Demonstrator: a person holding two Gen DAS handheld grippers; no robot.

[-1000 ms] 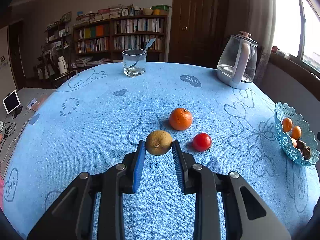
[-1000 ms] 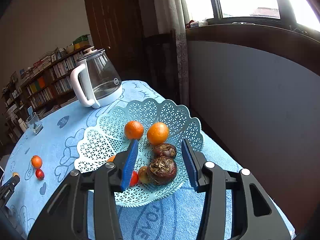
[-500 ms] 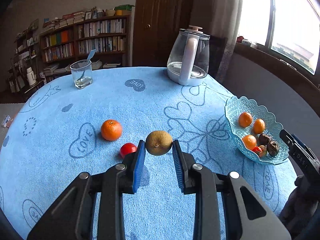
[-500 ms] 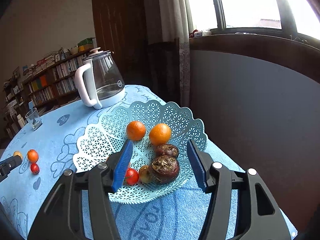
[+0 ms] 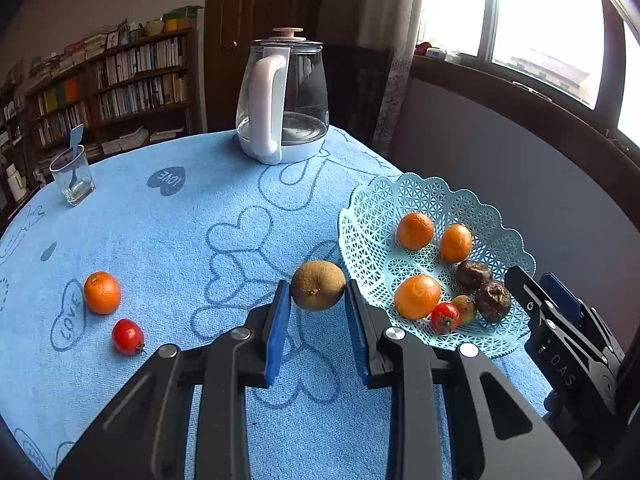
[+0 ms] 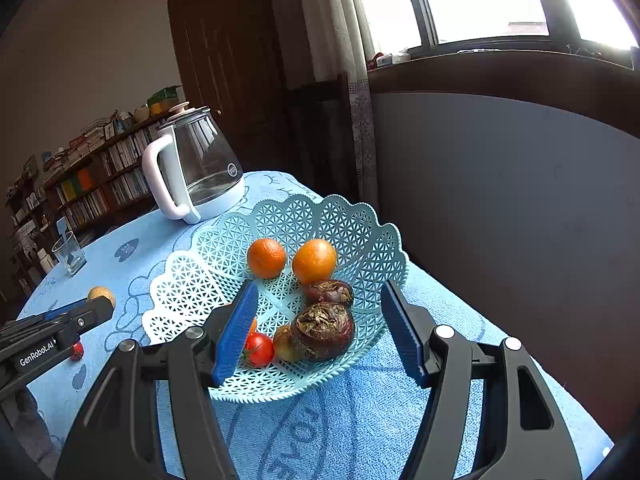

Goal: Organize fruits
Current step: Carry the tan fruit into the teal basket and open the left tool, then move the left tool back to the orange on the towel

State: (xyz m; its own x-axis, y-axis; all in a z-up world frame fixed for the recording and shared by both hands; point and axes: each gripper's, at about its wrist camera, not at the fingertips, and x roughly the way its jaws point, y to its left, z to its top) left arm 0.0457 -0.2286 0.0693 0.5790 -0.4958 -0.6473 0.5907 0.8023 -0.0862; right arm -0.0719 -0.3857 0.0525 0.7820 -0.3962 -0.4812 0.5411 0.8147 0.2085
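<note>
My left gripper (image 5: pixel 318 308) is shut on a brown-green round fruit (image 5: pixel 318 285) and holds it above the blue cloth, just left of the light blue lattice basket (image 5: pixel 372 208). The basket holds oranges (image 5: pixel 416 296), a small tomato (image 5: pixel 444 317) and dark brown fruits (image 5: pixel 493 301). An orange (image 5: pixel 102 293) and a red tomato (image 5: pixel 128 336) lie on the cloth at the left. My right gripper (image 6: pixel 320 332) is open and empty, its jaws wide over the basket's (image 6: pixel 200 264) near rim. The left gripper (image 6: pixel 80 316) with its fruit (image 6: pixel 102 294) shows at the left there.
A glass kettle (image 5: pixel 282 96) with a white handle stands at the back of the round table. A drinking glass (image 5: pixel 73 174) with a spoon stands at the back left. The table edge runs close behind the basket, by a wall and window.
My left gripper has carried the brown-green fruit to the right, from near the loose orange and tomato to beside the basket. My right gripper has opened wider and drawn back a little.
</note>
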